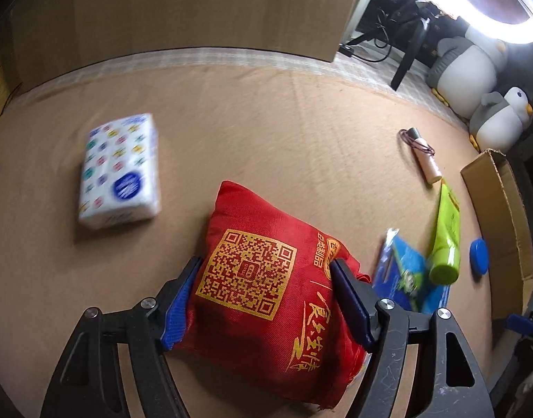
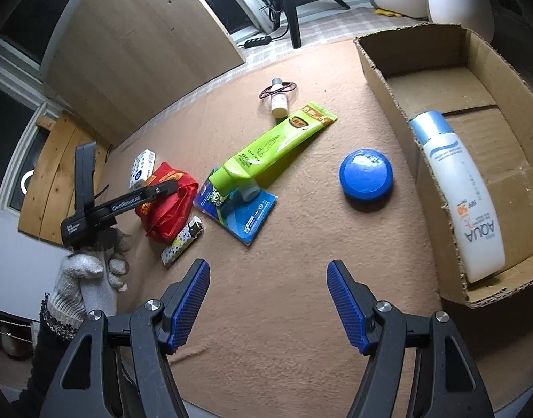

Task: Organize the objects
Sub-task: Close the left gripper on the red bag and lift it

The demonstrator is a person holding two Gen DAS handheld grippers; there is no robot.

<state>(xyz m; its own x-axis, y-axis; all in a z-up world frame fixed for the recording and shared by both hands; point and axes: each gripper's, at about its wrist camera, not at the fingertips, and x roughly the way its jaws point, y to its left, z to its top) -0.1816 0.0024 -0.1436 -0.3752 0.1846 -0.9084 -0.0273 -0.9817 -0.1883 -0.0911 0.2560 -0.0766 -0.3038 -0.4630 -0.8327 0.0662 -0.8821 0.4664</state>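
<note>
My left gripper (image 1: 266, 268) is shut on a red fabric pouch (image 1: 263, 285) with a gold QR code; its blue pads press both sides. The pouch also shows in the right wrist view (image 2: 169, 205), with the left gripper (image 2: 151, 188) over it. My right gripper (image 2: 268, 271) is open and empty above the tan cloth. Ahead of it lie a blue round lid (image 2: 365, 174), a green tube (image 2: 276, 142), a blue packet (image 2: 238, 209), a small bottle (image 2: 278, 99) and a lighter (image 2: 182, 240). A white sunscreen bottle (image 2: 457, 191) lies in the cardboard box (image 2: 381, 66).
A tissue pack (image 1: 120, 170) lies left on the cloth. The box edge (image 1: 499, 209) is at the right in the left wrist view. Plush penguins (image 1: 475, 80), a tripod and cables stand beyond. A wooden board (image 1: 196, 7) rises at the back.
</note>
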